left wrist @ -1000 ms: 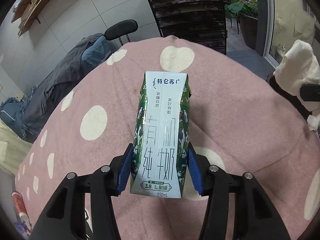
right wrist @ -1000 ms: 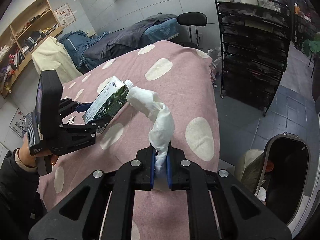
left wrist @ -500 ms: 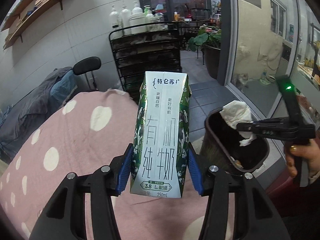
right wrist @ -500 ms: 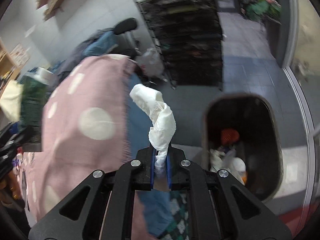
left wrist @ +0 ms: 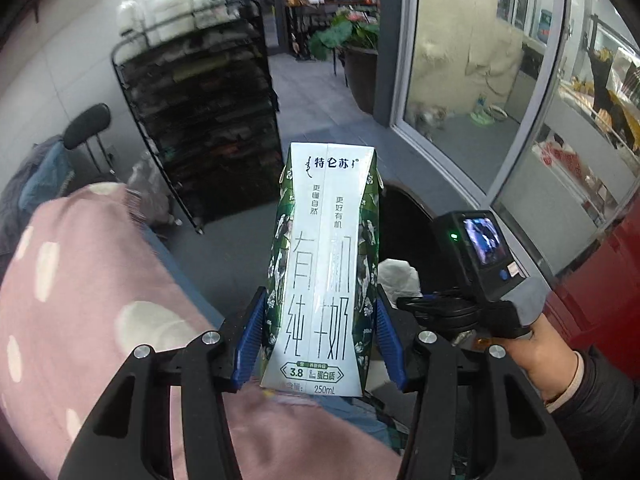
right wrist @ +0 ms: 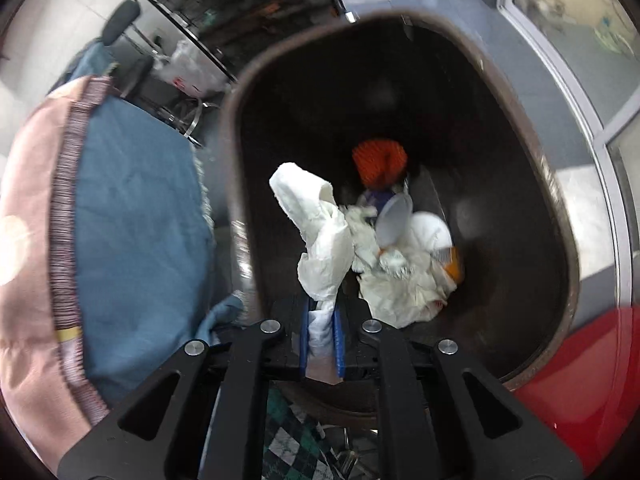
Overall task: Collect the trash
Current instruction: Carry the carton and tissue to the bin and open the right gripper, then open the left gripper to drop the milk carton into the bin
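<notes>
My left gripper (left wrist: 320,344) is shut on a green and white 250 mL milk carton (left wrist: 324,264), held upright past the table's edge. My right gripper (right wrist: 322,334) is shut on a crumpled white tissue (right wrist: 316,224) and holds it over the mouth of the dark trash bin (right wrist: 240,160). The bin holds white paper, a white cup and an orange item. In the left wrist view the bin (left wrist: 404,216) is partly hidden behind the carton, and the right gripper's body with its camera (left wrist: 476,248) is over it.
A pink polka-dot tablecloth (left wrist: 80,300) over a blue cloth (right wrist: 136,216) covers the table at left. A black wire shelf rack (left wrist: 208,120) and a black chair (left wrist: 86,126) stand behind. A glass door (left wrist: 480,80) is at right. A red surface (right wrist: 580,360) borders the bin.
Both grippers have swung right, off the table toward the bin. The right gripper has moved from beside the bin to right over its opening, with the tissue still in it.
</notes>
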A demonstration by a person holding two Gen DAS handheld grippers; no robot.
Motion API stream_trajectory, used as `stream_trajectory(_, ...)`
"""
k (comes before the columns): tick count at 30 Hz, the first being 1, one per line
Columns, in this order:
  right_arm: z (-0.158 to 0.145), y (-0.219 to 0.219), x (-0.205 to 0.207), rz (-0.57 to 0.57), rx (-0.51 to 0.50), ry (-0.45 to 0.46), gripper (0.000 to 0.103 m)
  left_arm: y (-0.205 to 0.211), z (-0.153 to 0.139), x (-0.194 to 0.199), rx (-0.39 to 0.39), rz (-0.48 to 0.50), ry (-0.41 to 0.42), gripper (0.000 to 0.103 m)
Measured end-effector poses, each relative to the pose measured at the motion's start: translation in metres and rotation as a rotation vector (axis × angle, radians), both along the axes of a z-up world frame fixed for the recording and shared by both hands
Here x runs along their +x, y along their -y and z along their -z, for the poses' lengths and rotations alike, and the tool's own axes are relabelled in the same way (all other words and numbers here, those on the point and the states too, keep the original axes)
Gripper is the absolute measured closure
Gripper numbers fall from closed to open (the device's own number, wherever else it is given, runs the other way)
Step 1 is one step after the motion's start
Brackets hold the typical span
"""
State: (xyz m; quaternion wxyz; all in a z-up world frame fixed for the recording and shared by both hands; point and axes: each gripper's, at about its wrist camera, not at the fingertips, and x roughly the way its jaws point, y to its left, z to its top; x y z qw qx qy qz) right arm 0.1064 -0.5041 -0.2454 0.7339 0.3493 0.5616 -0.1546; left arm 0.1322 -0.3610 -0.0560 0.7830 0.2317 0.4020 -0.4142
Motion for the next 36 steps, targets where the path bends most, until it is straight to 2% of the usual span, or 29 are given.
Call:
stream_trajectory(2,0.000,-0.001,-0.001,0.005,0.010,0.005,0.080,0.017,0.015,-0.001,0.062,0.016,-0.003,0.053)
stream_trajectory(4,-0.006,-0.002,-0.011,0.015,-0.035,0.015,0.070,0.031,0.029,0.001,0.119,0.029,0.006,0.053)
stream_trajectory(6,-0.016,-0.001,-0.021,0.031,-0.045,0.049,0.053,0.041,0.043,0.010,0.171,0.033,-0.014,0.053)
stream_trajectory(9,-0.029,-0.001,-0.036,0.047,-0.070,0.087,0.036,0.054,0.058,0.018,0.214,0.050,-0.049,0.053)
stream_trajectory(12,-0.039,-0.002,-0.048,0.065,-0.073,0.110,0.035,0.066,0.071,0.018,0.252,0.073,-0.060,0.053)
stream_trajectory(14,-0.041,0.000,-0.057,0.094,-0.110,0.068,0.035,0.075,0.081,0.016,0.279,0.088,-0.067,0.053)
stream_trajectory(17,-0.044,0.007,-0.071,0.135,-0.105,0.074,0.032,0.086,0.092,0.014,0.306,0.100,-0.083,0.053)
stream_trajectory(20,-0.043,0.012,-0.080,0.154,-0.185,0.001,0.026,0.094,0.101,0.010,0.339,0.119,-0.084,0.052)
stream_trajectory(22,-0.042,0.017,-0.087,0.170,-0.225,-0.038,0.025,0.102,0.107,0.010,0.351,0.127,-0.086,0.052)
stream_trajectory(28,-0.033,0.030,-0.104,0.199,-0.210,-0.052,0.025,0.120,0.119,-0.001,0.396,0.159,-0.076,0.052)
stream_trajectory(30,-0.033,0.033,-0.107,0.204,-0.205,-0.055,0.025,0.124,0.121,-0.004,0.407,0.164,-0.062,0.046)
stream_trajectory(32,-0.033,0.036,-0.109,0.212,-0.209,-0.058,0.025,0.125,0.120,-0.006,0.411,0.161,-0.039,0.033)
stream_trajectory(36,-0.037,0.037,-0.111,0.225,-0.213,-0.044,0.025,0.120,0.110,-0.007,0.383,0.145,-0.009,0.028)
